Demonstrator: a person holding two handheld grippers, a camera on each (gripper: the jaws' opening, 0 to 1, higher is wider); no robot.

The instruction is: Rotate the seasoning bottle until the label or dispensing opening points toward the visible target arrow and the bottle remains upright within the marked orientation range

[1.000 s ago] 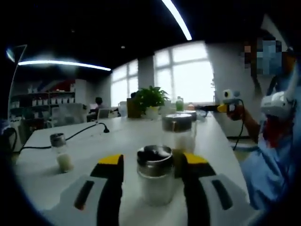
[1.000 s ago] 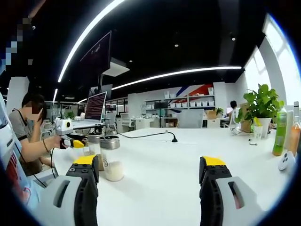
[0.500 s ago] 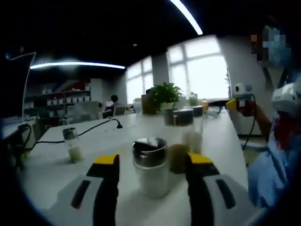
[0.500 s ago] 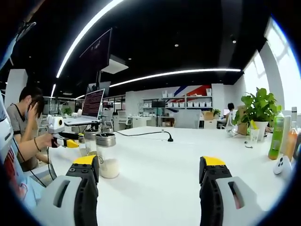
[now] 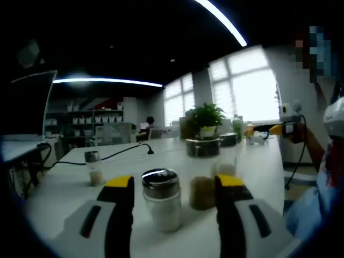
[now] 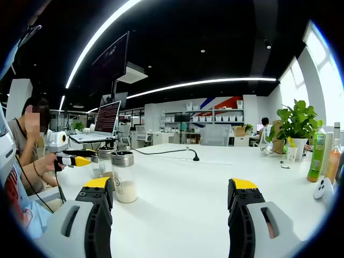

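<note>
**Seasoning bottle stands between open jaws**

The left hand-held gripper (image 5: pixel 174 185) is spread wide around a clear glass seasoning bottle with a steel cap (image 5: pixel 161 199), which stands upright on the white counter (image 5: pixel 64 188) nearer the left jaw, apparently untouched. A taller jar of brown grains (image 5: pixel 202 172) stands just behind. The right hand-held gripper (image 6: pixel 172 193) is open and empty over the counter, a similar white-filled bottle (image 6: pixel 124 176) beyond its left jaw.
</note>
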